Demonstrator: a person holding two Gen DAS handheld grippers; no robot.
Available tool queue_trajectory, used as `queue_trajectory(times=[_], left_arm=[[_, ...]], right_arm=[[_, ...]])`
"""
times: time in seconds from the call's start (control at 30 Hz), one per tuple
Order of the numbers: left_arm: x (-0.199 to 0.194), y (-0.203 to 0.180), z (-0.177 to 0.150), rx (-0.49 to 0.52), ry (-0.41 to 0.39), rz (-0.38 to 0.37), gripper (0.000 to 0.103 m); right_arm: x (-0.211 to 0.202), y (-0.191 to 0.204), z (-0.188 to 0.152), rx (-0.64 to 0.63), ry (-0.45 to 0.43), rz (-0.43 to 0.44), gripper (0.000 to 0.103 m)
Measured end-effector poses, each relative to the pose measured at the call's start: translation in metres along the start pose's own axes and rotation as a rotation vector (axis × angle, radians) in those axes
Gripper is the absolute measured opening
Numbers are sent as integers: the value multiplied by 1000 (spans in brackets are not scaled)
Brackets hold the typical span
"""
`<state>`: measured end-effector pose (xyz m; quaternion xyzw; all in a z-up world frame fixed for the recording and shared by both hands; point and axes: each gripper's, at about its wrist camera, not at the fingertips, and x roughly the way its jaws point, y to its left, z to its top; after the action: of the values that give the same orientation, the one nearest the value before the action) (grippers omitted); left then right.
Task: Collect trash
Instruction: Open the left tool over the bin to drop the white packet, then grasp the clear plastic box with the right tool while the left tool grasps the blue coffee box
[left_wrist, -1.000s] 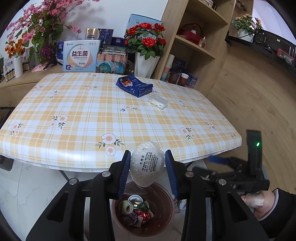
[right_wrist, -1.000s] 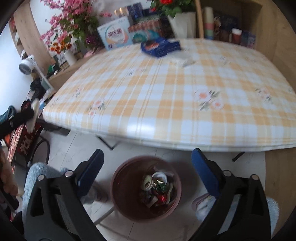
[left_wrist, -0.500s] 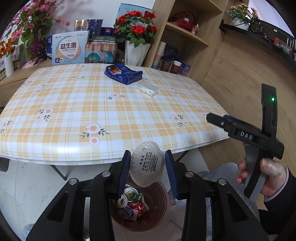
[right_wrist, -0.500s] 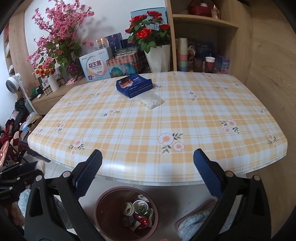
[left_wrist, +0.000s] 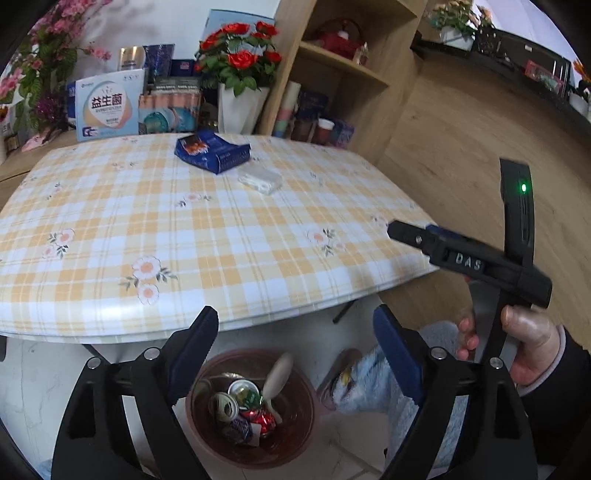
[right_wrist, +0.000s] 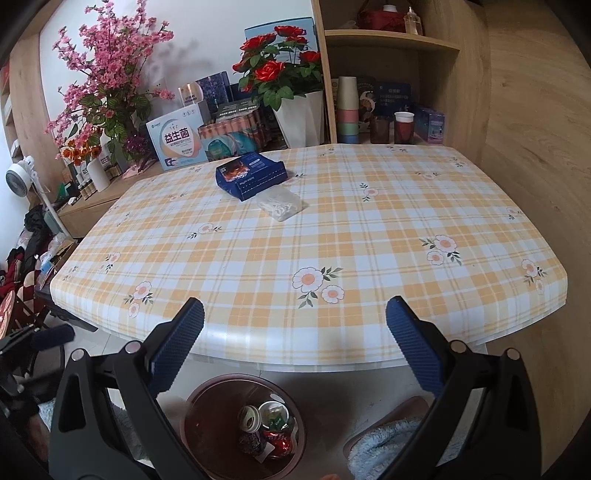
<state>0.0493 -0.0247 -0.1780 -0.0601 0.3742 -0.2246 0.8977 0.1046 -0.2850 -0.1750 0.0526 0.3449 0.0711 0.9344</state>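
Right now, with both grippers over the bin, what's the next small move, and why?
Probably reach the open right gripper toward the clear plastic packet on the table. The left gripper has just opened, empty, with a white piece falling into the bin.

Noted on the tablecloth (right_wrist: 332, 229): an orange, pale-blue and white plaid with scattered white daisies having orange centres and green leaves. Recorded further: a dark-blue packet (right_wrist: 251, 175) with an orange-red picture panel, a translucent whitish box (right_wrist: 279, 205) beside it, a reddish-brown bin (left_wrist: 255, 410) holding silver, red and green cans, and an off-white crumpled piece (left_wrist: 275, 376) inside the bin. Also observed: black frames with blue ribbed pads on the left gripper (left_wrist: 295, 347) and right gripper (right_wrist: 295, 345), red roses (right_wrist: 277, 70) in a white pot, pink blossoms (right_wrist: 107, 62).
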Motion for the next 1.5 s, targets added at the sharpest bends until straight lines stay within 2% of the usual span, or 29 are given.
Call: queue_trajectory(times=[0.03,0.13,0.27,0.5,0.7,0.8,0.93,0.97,1.1,1.27,1.37,1.5], left_arm=[[-2,4,2,-12,-10,18,91],[-10,16,8,-46,-60,77,97],[-18,32,15,-78,-86,145,97],[-29,49,26,-42,-117,236,97],[-38,68,45,-43,-161,273,97],[-36,76,55,-25,-183,312,97],[-26,89,69,-28,-160,313,97],[-23,93,72,-37,-155,309,97],[-2,111,87,-64,-131,300,97],[32,132,108,-82,-108,288,97],[55,138,120,-69,-96,328,97],[88,145,138,-44,-78,311,97]], right_arm=[[0,-1,0,2,0,-3,97],[0,-5,0,8,-5,-12,97],[-1,-6,1,3,-15,-29,97],[3,-3,6,-39,-15,-54,97],[14,-2,20,-56,2,-14,97],[19,0,31,-85,-23,8,97],[32,2,52,-125,-27,61,97],[40,2,59,-140,-13,74,97],[85,7,82,-218,72,36,97],[158,11,108,-273,138,88,97],[200,18,120,-289,187,127,97],[245,31,130,-335,223,130,95]])
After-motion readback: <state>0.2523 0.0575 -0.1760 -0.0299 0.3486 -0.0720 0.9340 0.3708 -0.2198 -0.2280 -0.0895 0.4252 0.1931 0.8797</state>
